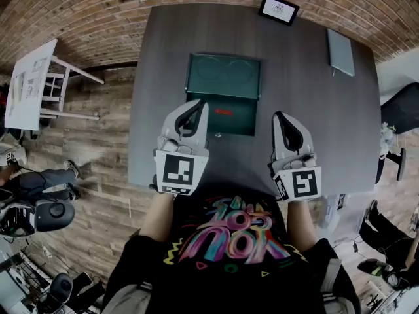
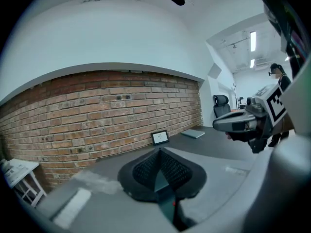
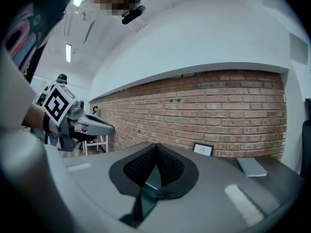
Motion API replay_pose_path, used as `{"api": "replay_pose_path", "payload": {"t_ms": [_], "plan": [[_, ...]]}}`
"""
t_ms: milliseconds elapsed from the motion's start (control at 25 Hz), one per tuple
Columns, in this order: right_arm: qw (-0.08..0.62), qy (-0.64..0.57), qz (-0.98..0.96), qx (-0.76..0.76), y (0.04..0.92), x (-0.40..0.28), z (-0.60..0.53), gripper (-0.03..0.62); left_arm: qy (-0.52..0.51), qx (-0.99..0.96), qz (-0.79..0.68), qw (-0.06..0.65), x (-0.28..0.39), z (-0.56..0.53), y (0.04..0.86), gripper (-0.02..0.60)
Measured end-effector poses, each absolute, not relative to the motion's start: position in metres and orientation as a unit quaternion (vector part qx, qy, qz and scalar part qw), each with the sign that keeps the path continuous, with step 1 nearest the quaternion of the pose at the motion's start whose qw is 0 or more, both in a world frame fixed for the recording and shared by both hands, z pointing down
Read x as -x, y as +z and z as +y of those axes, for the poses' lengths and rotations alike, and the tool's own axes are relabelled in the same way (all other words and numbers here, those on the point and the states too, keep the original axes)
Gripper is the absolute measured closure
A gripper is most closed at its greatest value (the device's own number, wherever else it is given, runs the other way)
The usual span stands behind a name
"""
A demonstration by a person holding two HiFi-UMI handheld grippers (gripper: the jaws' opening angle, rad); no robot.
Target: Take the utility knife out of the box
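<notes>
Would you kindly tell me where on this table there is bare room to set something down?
The table is bare left of the green box, out to its edge, and right of it, up to the grey slab. The near edge is crowded by the left claw and right claw.

From our head we look steeply down at the table [image 1: 308,110]; cameras on left claw [image 1: 198,104] and right claw [image 1: 279,115] share the brick wall [image 3: 218,110].

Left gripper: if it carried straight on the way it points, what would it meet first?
Most likely the left side of the green box, just ahead of the shut left gripper; height is hard to judge.
</notes>
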State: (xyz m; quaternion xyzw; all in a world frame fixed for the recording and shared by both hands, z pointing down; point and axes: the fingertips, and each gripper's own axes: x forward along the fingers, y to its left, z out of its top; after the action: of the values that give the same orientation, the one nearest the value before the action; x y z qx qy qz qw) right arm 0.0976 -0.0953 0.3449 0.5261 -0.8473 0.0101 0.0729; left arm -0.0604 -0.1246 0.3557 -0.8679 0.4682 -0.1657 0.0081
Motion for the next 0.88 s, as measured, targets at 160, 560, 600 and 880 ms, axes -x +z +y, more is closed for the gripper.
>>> {"api": "replay_pose_path", "payload": {"t_ms": [160, 560, 600, 880], "plan": [[0.075, 0.016, -0.845, -0.529, 0.348, -0.102, -0.093, 0.594, -0.180, 0.867, 0.464, 0.002, 0.062, -0.126, 0.365, 0.581], [0.085, 0.020, -0.848, -0.522, 0.355, -0.098, -0.092, 0.594, -0.214, 0.877, 0.430, 0.003, 0.063, -0.126, 0.383, 0.525], [0.086, 0.021, -0.848, -0.522, 0.356, -0.098, -0.091, 0.594, -0.220, 0.878, 0.425, 0.005, 0.062, -0.126, 0.385, 0.522], [0.092, 0.030, -0.847, -0.523, 0.363, -0.097, -0.091, 0.594, -0.268, 0.887, 0.377, 0.003, 0.054, -0.125, 0.418, 0.446]]}}
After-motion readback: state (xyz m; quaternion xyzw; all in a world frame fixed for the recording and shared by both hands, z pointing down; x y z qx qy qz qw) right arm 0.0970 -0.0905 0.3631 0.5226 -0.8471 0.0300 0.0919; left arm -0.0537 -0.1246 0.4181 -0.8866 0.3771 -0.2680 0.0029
